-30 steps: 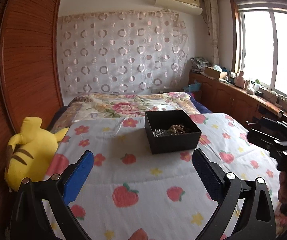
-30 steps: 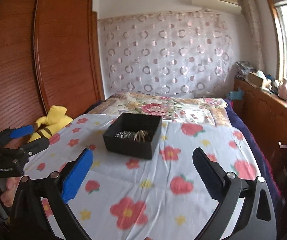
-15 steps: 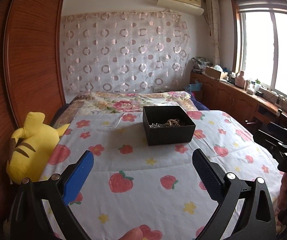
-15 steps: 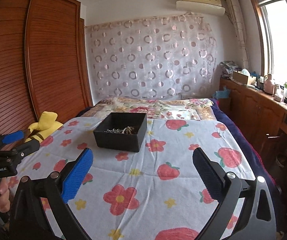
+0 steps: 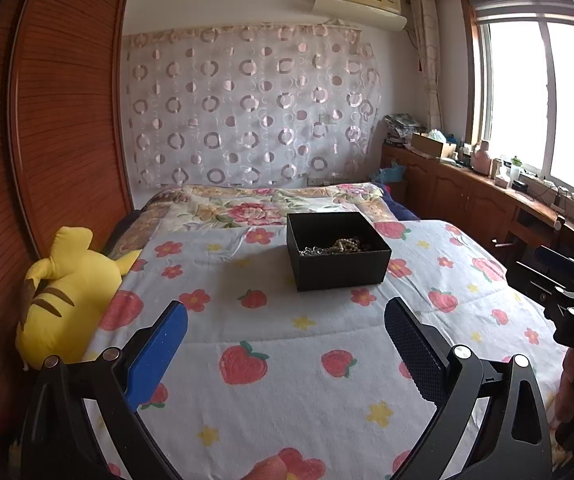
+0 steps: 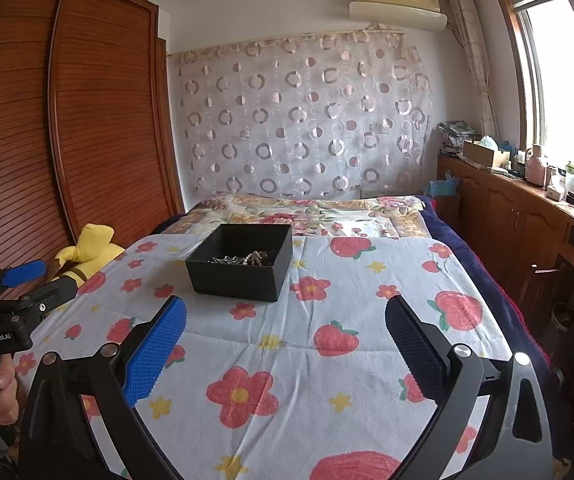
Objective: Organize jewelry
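Now | one black box (image 5: 339, 254) (jewelry (image 5: 337, 246) inside) | left gripper (image 5: 286, 344), right gripper (image 6: 286, 344): fingers spread, empty

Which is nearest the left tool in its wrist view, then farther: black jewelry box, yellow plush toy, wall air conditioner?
1. Yellow plush toy, at the bed's left edge, beside the open left tool.
2. Black open-top jewelry box, mid-bed, ahead and slightly right.
3. Cream wall-mounted air conditioner, high on the far wall.

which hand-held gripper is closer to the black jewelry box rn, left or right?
Roughly equal; left hand-held gripper maybe slightly nearer. The black jewelry box lies ahead and slightly right of it. Right hand-held gripper has the box ahead-left. Both hang open, short of it.
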A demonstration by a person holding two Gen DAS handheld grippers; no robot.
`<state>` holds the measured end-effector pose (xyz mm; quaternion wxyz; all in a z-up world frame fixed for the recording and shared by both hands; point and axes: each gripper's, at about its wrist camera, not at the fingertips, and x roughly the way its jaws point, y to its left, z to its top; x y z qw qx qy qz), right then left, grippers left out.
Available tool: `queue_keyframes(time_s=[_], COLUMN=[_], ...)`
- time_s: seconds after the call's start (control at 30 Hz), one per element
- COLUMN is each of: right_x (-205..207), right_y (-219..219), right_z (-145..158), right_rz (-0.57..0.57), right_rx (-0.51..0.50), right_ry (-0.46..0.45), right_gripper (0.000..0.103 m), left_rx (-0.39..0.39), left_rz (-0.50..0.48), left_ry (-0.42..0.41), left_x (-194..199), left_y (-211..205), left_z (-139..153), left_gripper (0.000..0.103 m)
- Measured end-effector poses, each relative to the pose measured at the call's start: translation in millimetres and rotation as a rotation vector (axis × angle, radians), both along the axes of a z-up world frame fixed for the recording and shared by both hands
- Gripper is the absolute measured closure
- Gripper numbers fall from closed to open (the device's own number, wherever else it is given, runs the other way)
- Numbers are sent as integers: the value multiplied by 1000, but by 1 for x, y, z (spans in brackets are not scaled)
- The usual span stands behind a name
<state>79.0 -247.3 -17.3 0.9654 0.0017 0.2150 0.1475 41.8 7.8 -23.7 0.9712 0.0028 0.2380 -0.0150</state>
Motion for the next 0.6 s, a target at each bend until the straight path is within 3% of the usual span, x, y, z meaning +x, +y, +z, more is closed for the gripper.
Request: queue_keyframes(time_s=[0.6], right_x=[-3], right_y=[-3], right_z=[1], right_rz=[-3], right_rx=[2], right_ry=[-9], right_gripper=[2], left_rx=[-2], left_rz=[-2], left_ry=[-28], left_x=[-6], left_y=[0], left_z=[13], left_gripper=[8])
